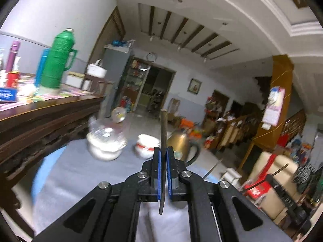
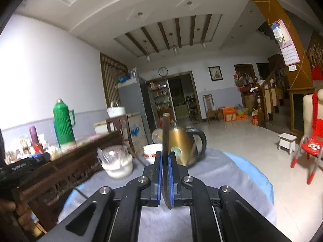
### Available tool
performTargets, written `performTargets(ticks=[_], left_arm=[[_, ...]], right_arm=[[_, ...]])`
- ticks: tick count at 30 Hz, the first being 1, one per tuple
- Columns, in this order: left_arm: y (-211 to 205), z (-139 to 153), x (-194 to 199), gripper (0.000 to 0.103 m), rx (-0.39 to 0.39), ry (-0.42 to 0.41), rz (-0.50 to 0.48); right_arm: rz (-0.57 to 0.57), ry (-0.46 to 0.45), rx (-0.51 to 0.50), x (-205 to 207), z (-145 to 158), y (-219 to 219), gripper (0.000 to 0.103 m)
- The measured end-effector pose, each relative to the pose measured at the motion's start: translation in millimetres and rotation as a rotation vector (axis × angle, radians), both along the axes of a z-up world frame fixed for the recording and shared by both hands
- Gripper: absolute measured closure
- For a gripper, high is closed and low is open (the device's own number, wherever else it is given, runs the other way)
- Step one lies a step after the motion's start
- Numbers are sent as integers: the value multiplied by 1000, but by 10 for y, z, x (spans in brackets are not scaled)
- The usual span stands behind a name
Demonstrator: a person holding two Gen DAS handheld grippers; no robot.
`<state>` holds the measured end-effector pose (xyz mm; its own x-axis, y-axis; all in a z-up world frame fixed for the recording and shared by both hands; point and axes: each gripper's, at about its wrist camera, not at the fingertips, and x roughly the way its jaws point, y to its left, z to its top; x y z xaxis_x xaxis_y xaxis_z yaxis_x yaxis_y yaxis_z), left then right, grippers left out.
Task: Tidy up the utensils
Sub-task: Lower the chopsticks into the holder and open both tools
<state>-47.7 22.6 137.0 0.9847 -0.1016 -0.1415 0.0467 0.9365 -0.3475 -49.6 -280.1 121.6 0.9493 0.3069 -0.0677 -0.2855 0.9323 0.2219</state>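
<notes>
Each of your grippers pinches a utensil upright: left gripper a thin rod, right gripper a darker handle. The cup on the bench lies ahead, slightly left of the right jaws.

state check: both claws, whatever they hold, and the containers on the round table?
left claw: shut on a thin utensil handle, held upright
right claw: shut on a dark utensil handle, held upright
gold kettle: upright on the table, lid on
white and red bowl: upright on the table
white container: upright, clear plastic on top; contents too blurred to tell
</notes>
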Motion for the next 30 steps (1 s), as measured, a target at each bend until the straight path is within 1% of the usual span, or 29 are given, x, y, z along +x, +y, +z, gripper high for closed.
performTargets(ticks=[4,9,13,18,24,30], left_arm=[[-195,208,351,98,-14,-40,-51],[-420,297,848,98,-17,-41,-101],[-593,234,1201,98,-2,-14,-121],[-744,25,1585,98,14,54,-139],[-827,-192,1834,98,42,114,-139],[-883,-316,1970,98,53,168,-157]], right_arm=[[1,-28,11,183,194,7,97],[-4,-23,-3,509,282,43,97],[0,3,-2,772,260,32,97],[18,67,-28,1117,105,92,97],[39,151,-55,1423,-79,170,97],[43,213,-72,1578,-225,187,97]])
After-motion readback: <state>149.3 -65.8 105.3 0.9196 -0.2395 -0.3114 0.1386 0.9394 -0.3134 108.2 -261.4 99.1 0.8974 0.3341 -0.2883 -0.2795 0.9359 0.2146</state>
